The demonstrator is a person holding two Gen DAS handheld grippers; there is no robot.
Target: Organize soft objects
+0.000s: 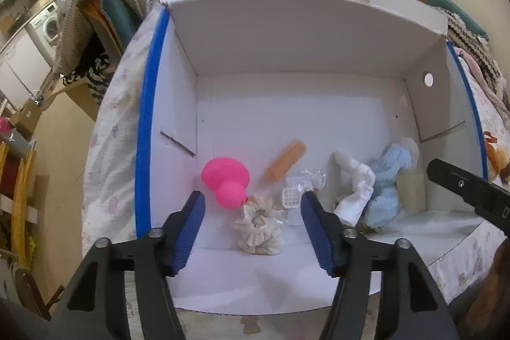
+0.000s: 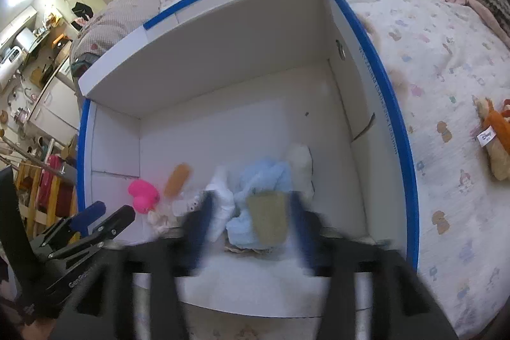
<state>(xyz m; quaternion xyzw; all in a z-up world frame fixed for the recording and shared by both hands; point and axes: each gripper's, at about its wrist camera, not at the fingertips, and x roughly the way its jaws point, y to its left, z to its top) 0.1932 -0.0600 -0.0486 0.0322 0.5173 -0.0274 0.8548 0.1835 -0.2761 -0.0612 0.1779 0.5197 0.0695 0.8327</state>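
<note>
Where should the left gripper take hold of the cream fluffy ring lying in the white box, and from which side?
Probably across one puffy side of the cream fluffy ring, coming straight down from above. It lies flat on the floor of the white cardboard box, just ahead of the open left gripper, and the pink rubber duck crowds its far left edge.

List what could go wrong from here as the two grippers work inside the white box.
1. The left gripper, fingers open, frames the cream ruffled scrunchie, but the pink rubber duck touches it and could get pinched too.
2. The right gripper, blurred from motion, is open around a beige pad on the light blue fluffy cloth; it may grab both.
3. Both grippers are close together and could collide.
</note>
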